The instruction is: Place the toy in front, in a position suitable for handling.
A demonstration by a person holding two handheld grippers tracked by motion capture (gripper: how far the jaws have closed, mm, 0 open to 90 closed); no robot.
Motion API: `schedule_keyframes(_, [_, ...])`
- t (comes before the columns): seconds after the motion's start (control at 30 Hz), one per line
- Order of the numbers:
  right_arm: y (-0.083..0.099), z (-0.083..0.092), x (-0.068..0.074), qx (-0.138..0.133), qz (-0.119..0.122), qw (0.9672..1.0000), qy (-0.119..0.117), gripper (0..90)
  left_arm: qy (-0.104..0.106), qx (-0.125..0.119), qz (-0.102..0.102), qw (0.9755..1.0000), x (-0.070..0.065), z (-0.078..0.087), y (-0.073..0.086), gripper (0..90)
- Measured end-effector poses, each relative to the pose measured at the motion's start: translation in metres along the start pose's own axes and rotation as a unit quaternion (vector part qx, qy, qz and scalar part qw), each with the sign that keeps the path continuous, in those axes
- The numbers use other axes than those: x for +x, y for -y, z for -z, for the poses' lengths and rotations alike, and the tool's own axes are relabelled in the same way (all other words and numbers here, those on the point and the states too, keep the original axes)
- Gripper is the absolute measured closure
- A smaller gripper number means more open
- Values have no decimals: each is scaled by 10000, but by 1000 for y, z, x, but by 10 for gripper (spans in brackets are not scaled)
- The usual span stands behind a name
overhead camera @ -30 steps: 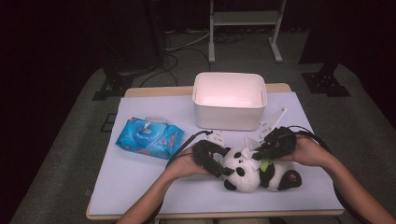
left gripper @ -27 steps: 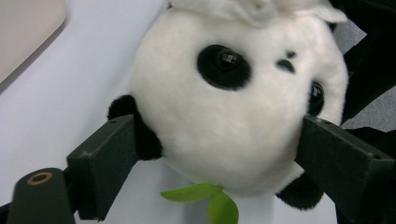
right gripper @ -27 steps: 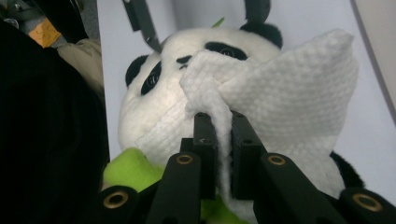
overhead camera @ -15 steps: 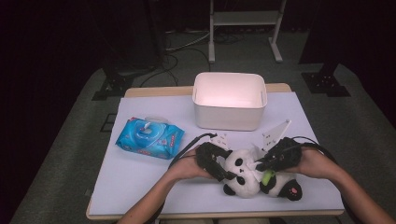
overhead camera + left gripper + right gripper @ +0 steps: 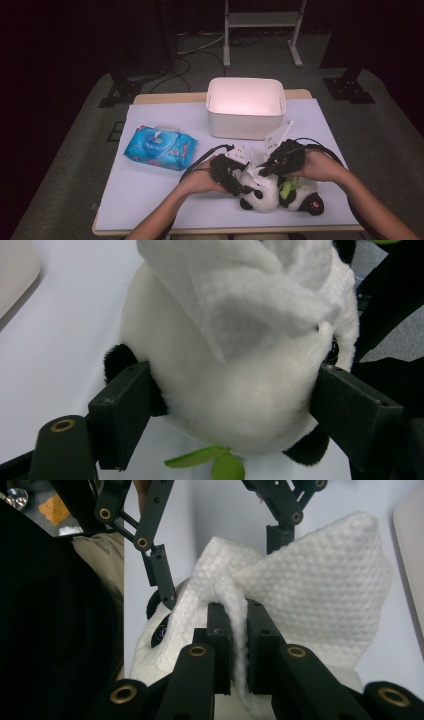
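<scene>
A black-and-white panda plush [image 5: 267, 196] lies near the table's front edge, with a green leaf at its neck. My left gripper [image 5: 239, 184] is shut on the panda's head [image 5: 240, 390], one pad [image 5: 122, 410] pressing on each side. A white wipe [image 5: 250, 285] is draped over the top of the head. My right gripper [image 5: 235, 615] is shut on a fold of that wipe [image 5: 320, 580] and holds it against the head. In the high view the right gripper [image 5: 270, 167] sits just above the panda, beside the left one.
An open white bin [image 5: 245, 107] stands behind the hands at the table's middle. A blue pack of wipes [image 5: 160, 147] lies to the left. Black cables trail from both grippers. The table's front edge [image 5: 225, 231] is close below the panda.
My right gripper has shifted a little across the panda's head with the wipe in it. The left gripper keeps its hold on the head and has hardly moved.
</scene>
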State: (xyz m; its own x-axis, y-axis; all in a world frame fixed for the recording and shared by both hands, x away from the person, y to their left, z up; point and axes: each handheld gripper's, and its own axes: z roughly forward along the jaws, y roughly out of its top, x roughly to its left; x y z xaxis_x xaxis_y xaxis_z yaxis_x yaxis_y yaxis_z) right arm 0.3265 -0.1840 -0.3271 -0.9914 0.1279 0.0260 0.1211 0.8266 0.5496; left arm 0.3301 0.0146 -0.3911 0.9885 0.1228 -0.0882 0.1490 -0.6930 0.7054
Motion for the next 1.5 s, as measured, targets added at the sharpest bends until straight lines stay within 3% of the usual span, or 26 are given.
schedule_keyframes(0.23, [22,13,-7,111,-273,9994,194,823,-9,31,-7,10000,1,2,1,192])
schedule_keyframes(0.37, [38,14,-4,111,-441,9988,189,823,123,-48,112,9999,6,7,1,179])
schedule_keyframes(0.63, [49,14,14,56,-385,9991,155,826,56,-112,276,9995,11,15,-4,113])
schedule_keyframes(0.73, [50,15,20,75,-334,9993,146,826,179,-3,389,9991,14,8,-4,103])
schedule_keyframes(0.87, [49,15,27,132,-269,9994,148,826,508,-41,488,9975,15,2,-3,120])
schedule_keyframes(0.9, [49,15,27,135,-246,9995,146,826,688,-121,464,9965,15,2,-1,157])
schedule_keyframes(0.93, [49,15,27,135,-246,9995,146,826,688,-121,464,9965,15,2,-1,226])
schedule_keyframes(0.97, [48,16,27,136,-226,9996,126,826,726,-182,428,9963,15,2,0,226])
schedule_keyframes(1.0, [45,18,27,99,-135,9996,208,826,716,-194,345,9966,14,2,1,241])
schedule_keyframes(1.17, [35,18,26,53,-40,9999,150,827,665,-165,224,9974,9,4,-1,250])
schedule_keyframes(1.33, [17,17,27,-69,140,9997,174,827,549,-86,-82,9984,2,6,-6,264])
schedule_keyframes(1.5, [-1,6,24,-65,249,9997,59,827,594,-127,-98,9981,0,7,-7,263])
